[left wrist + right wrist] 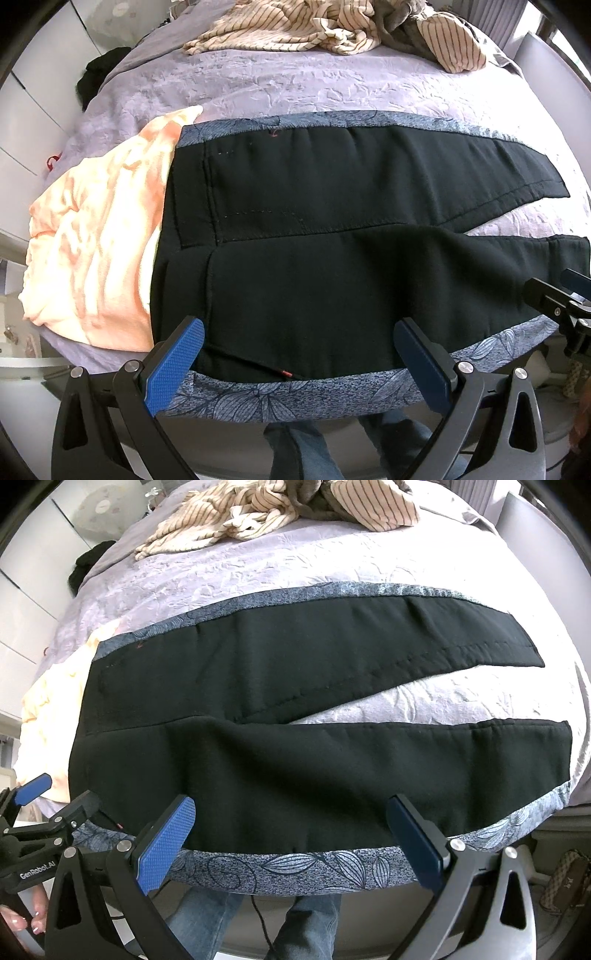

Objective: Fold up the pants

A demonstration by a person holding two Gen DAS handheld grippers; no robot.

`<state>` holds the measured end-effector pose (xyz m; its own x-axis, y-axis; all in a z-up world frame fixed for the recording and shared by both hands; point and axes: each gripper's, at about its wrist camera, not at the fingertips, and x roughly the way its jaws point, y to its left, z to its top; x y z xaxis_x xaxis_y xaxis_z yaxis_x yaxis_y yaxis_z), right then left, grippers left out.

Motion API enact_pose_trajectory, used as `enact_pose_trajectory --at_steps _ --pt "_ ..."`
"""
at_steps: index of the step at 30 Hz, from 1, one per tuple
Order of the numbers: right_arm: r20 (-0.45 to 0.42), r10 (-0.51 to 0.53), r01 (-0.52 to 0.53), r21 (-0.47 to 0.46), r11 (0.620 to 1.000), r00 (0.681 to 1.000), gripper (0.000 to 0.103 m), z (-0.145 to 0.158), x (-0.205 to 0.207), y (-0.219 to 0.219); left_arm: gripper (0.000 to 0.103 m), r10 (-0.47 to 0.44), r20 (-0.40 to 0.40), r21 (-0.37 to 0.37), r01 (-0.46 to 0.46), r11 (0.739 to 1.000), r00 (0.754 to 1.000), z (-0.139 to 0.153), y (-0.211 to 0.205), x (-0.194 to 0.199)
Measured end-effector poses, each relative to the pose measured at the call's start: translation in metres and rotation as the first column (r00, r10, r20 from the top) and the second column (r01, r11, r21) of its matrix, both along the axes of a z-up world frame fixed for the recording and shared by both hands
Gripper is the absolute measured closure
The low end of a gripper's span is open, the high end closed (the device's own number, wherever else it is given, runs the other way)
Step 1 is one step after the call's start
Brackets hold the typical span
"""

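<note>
Black pants (332, 221) (295, 716) lie flat across a bed with the waist to the left and both legs spread to the right, a wedge of bedspread showing between them. A blue-grey leaf-print band (280, 398) (295, 867) runs along their near and far edges. My left gripper (299, 354) is open above the near edge at the waist end, nothing between its blue pads. My right gripper (291, 830) is open above the near leg's edge. The left gripper (33, 794) also shows at the lower left of the right wrist view.
A lilac embossed bedspread (295, 81) (295, 565) covers the bed. A peach garment (96, 240) lies left of the waist. Striped cream clothes (332, 29) (277, 506) are heaped at the far end. Jeans-clad legs (258, 923) stand at the bed's near edge. White cabinets (26, 122) are on the left.
</note>
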<state>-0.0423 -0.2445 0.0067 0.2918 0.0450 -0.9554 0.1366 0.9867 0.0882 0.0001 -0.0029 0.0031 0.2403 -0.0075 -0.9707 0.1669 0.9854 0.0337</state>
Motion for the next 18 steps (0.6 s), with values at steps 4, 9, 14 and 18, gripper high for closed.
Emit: enact_pose_trajectory --at_steps 4,9,14,18 --pt "0.001 0.002 -0.002 -0.01 1.0 1.0 0.0 0.0002 0.0001 -0.0007 0.0 0.002 0.002 0.001 -0.002 1.0 1.0 0.0015 -0.0001 0.0011" --pt "0.003 0.004 -0.004 -0.022 1.0 1.0 0.0 0.0006 0.0008 -0.0016 0.0 0.0 0.001 0.0 0.0 1.0 1.0 0.0018 0.0003 0.0023" --pt "0.004 0.014 -0.014 -0.043 0.999 1.0 0.0 0.001 0.0025 -0.0004 0.0 0.0 0.002 0.001 0.0 1.0 1.0 0.0018 0.0001 0.0023" --pt "0.003 0.014 -0.014 -0.042 0.999 1.0 0.0 0.0004 0.0031 -0.0006 0.0 0.0 0.003 0.003 0.0 1.0 1.0 0.0025 0.0003 0.0037"
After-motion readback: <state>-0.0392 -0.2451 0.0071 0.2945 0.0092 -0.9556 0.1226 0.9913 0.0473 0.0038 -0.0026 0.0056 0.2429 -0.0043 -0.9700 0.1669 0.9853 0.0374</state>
